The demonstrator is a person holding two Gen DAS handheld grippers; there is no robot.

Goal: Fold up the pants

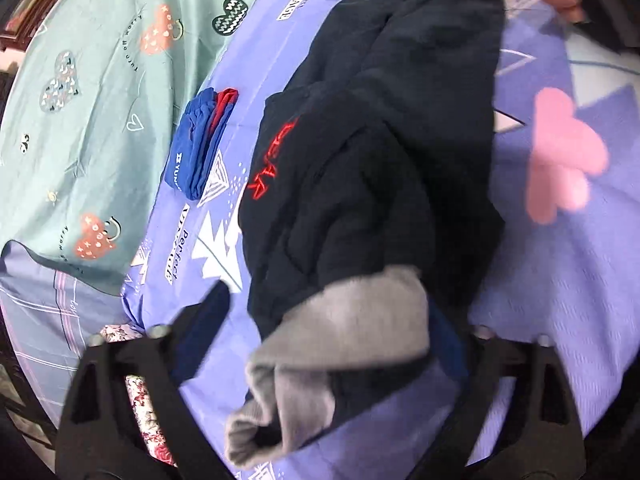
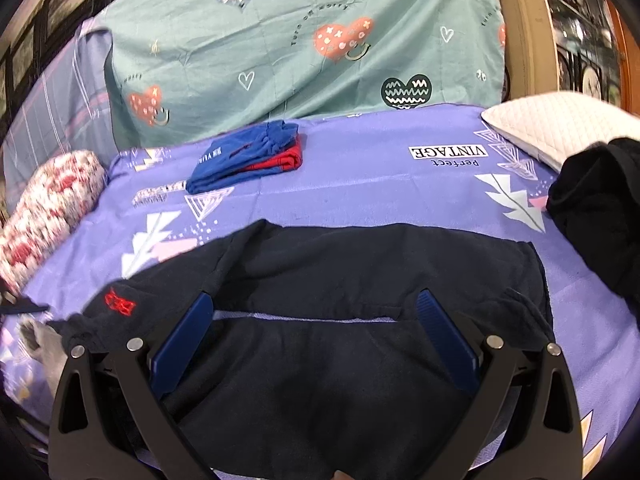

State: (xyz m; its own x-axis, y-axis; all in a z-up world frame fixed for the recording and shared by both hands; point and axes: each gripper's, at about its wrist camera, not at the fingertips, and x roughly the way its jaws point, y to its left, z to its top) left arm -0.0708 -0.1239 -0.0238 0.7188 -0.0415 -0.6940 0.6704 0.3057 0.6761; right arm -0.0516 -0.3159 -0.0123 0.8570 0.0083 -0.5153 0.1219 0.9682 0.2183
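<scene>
Dark navy pants (image 2: pixel 352 276) with a red embroidered logo (image 2: pixel 120 303) lie on the purple bedsheet (image 2: pixel 360 184). In the left wrist view the pants (image 1: pixel 380 140) fill the middle, with a grey inner lining (image 1: pixel 328 360) turned out at the near end. My left gripper (image 1: pixel 332 308) has its jaws wide apart either side of this grey end; the cloth hangs between them and I cannot tell whether they touch it. My right gripper (image 2: pixel 316 304) is open, its blue fingers (image 2: pixel 188 336) just above the pants' folded middle.
A folded blue and red garment (image 2: pixel 248 156) lies further back on the sheet. A teal heart-print quilt (image 2: pixel 300 40) stands behind. A white pillow (image 2: pixel 560 124) and a black garment (image 2: pixel 600 208) are at right, a floral pillow (image 2: pixel 48 208) at left.
</scene>
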